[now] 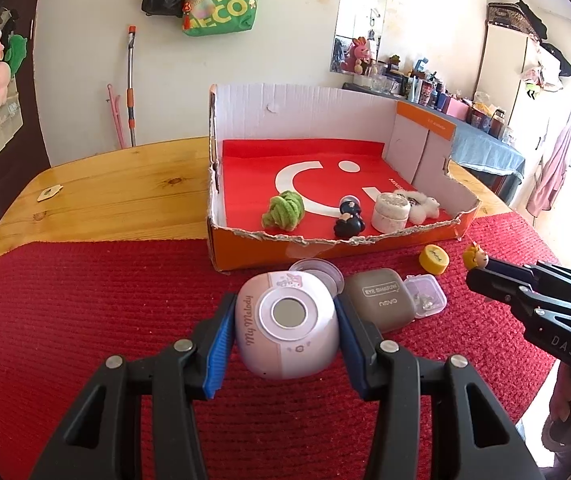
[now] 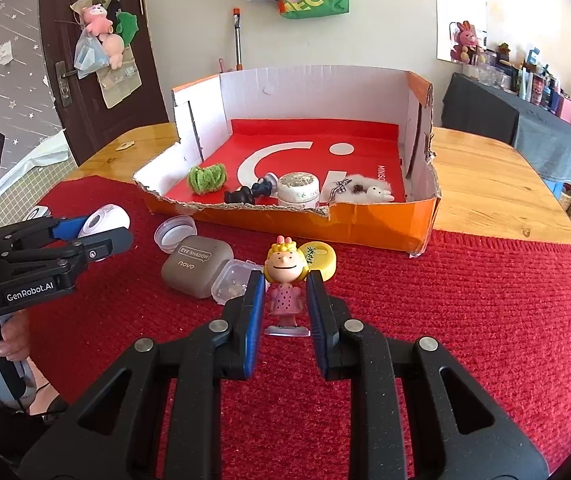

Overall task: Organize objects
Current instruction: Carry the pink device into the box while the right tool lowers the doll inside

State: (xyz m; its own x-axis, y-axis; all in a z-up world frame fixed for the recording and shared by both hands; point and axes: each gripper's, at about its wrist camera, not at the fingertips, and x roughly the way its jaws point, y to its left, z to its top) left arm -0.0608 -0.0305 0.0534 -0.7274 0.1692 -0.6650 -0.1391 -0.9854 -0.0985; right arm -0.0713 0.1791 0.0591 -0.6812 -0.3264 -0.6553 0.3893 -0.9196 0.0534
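Note:
My left gripper (image 1: 285, 304) is shut on a rounded pink-and-white "My Melody" gadget (image 1: 287, 320), its blue pads pressing both sides, over the red mat (image 1: 85, 300). The right wrist view shows that gripper (image 2: 97, 236) at the left with the gadget (image 2: 103, 216). My right gripper (image 2: 285, 278) is shut on a small blonde figurine in a pink dress (image 2: 285, 264), held upright. In the left wrist view, the right gripper (image 1: 485, 276) comes in from the right with the figurine's head (image 1: 475, 256) showing. The orange cardboard box (image 1: 325, 248) (image 2: 365, 216) stands just beyond.
The box holds a green fuzzy piece (image 1: 283, 208), a black figure (image 1: 349, 216), a white jar (image 1: 391, 212) and a white fluffy toy (image 1: 425, 204). On the mat lie a clear round tub (image 2: 175, 232), an eye-shadow case (image 2: 197, 266), a small clear box (image 2: 233, 284) and a yellow cap (image 2: 321, 260).

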